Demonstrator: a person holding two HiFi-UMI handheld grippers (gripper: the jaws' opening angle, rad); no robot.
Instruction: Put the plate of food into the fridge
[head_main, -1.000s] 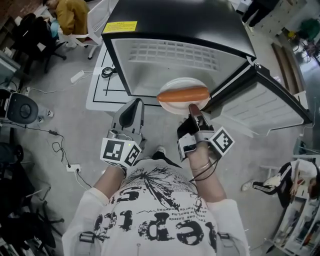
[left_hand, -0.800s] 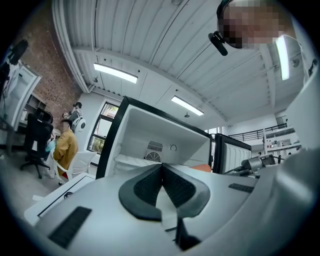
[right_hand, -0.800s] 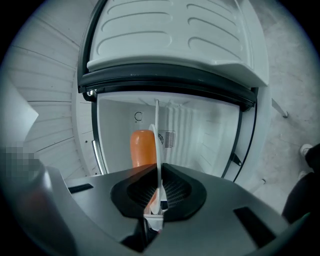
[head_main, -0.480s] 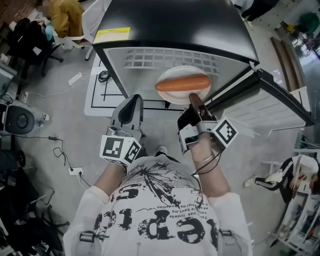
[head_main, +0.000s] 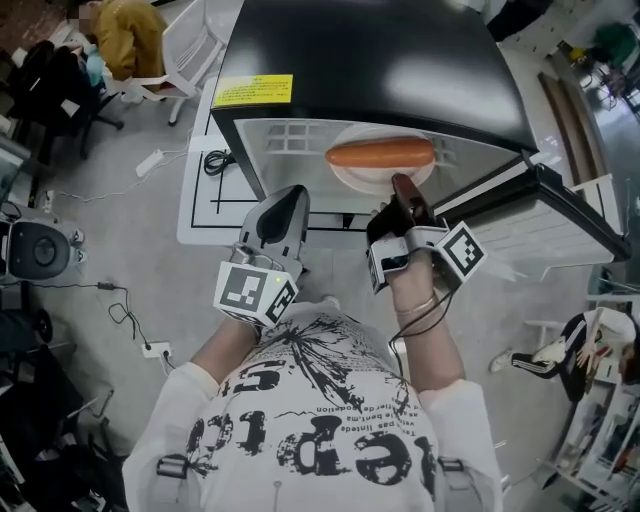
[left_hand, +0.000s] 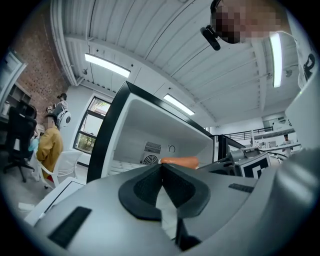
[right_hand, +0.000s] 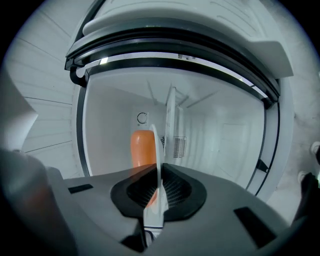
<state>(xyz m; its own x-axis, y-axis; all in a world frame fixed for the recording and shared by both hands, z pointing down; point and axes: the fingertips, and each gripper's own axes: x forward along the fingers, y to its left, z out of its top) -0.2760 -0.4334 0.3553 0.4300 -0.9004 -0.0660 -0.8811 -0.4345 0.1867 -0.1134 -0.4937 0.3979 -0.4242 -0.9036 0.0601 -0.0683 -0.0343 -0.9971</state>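
A white plate (head_main: 352, 177) carries one long orange sausage (head_main: 380, 153). My right gripper (head_main: 401, 184) is shut on the plate's near rim and holds it level at the mouth of the open fridge (head_main: 370, 60), just under its black top edge. In the right gripper view the plate (right_hand: 161, 150) runs edge-on between the jaws, with the sausage (right_hand: 142, 148) to its left and the white fridge interior (right_hand: 220, 135) behind. My left gripper (head_main: 289, 194) is shut and holds nothing, left of the plate. In the left gripper view its jaws meet, and the sausage (left_hand: 179, 161) shows beyond them.
The fridge door (head_main: 560, 215) stands open to the right of my right arm. A white floor mat (head_main: 205, 200) lies left of the fridge. A seated person in yellow (head_main: 125, 30), a white chair (head_main: 190, 45), floor cables (head_main: 125, 320) and a round device (head_main: 35, 250) are on the left.
Both grippers have moved forward toward the fridge. The plate with the sausage has gone from in front of the opening to under the fridge's top edge.
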